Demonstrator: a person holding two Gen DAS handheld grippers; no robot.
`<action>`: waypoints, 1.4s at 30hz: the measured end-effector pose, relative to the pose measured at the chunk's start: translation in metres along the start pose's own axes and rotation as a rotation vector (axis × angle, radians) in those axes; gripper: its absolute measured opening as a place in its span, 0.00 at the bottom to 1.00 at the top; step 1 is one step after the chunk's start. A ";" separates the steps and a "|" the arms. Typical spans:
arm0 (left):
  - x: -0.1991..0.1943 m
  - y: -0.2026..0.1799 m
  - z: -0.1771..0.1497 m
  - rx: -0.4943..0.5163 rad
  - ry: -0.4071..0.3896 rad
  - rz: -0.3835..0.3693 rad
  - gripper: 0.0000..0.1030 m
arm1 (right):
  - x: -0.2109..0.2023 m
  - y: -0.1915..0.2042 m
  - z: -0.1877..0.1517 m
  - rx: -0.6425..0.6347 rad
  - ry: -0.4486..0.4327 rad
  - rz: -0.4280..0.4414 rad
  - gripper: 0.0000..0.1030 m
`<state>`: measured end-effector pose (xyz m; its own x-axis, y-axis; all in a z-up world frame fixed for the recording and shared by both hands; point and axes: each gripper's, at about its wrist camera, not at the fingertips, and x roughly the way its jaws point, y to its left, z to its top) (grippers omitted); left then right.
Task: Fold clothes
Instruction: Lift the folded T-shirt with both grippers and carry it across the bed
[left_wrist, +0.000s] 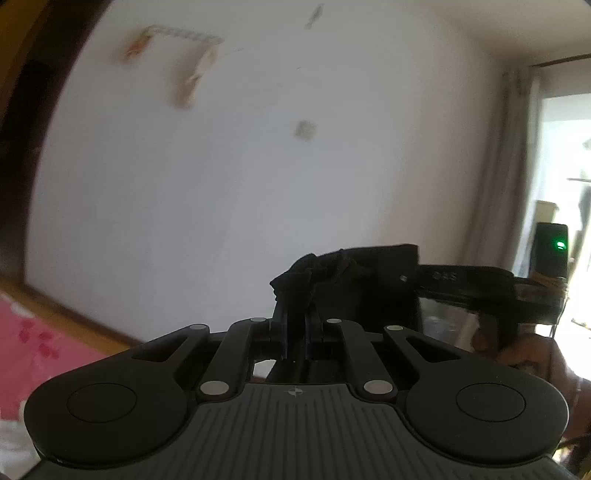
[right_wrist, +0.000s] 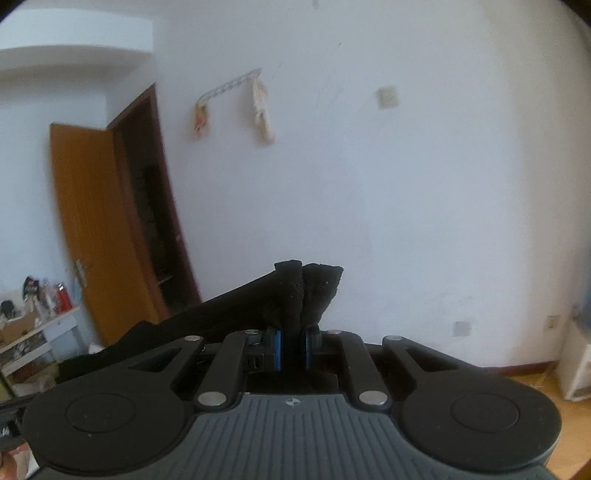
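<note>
Both cams sit just behind their own jaws, tilted up and facing the plain white wall (left_wrist: 221, 184), well apart from it. Left wrist view looks along the left gripper (left_wrist: 297, 314), w/ a bright doorway at its right edge. Right wrist view looks along the right gripper (right_wrist: 293, 343), orange wooden door (right_wrist: 96, 236) at left. Shared: the wall, its pale hanging ornament (left_wrist: 192, 77) (right_wrist: 258, 107) and the square beige wall plate (left_wrist: 306, 130) (right_wrist: 388, 96).

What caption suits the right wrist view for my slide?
Right claw shut on black cloth, raised before a white wall.
</note>
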<state>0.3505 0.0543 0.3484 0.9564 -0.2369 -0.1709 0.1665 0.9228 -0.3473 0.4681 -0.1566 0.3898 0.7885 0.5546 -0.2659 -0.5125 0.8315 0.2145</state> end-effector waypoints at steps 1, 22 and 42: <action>0.010 0.004 -0.004 -0.011 0.003 0.030 0.06 | 0.021 -0.004 -0.002 0.000 0.012 0.026 0.11; 0.209 0.058 -0.135 -0.214 0.036 0.351 0.06 | 0.321 -0.138 -0.084 -0.207 0.265 0.477 0.12; 0.233 0.158 -0.180 -0.372 0.036 0.504 0.06 | 0.428 -0.098 -0.160 -0.395 0.451 0.503 0.12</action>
<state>0.5568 0.0905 0.0871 0.8859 0.1834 -0.4261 -0.4036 0.7578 -0.5127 0.8011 0.0047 0.1044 0.2586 0.7571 -0.5999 -0.9211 0.3803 0.0829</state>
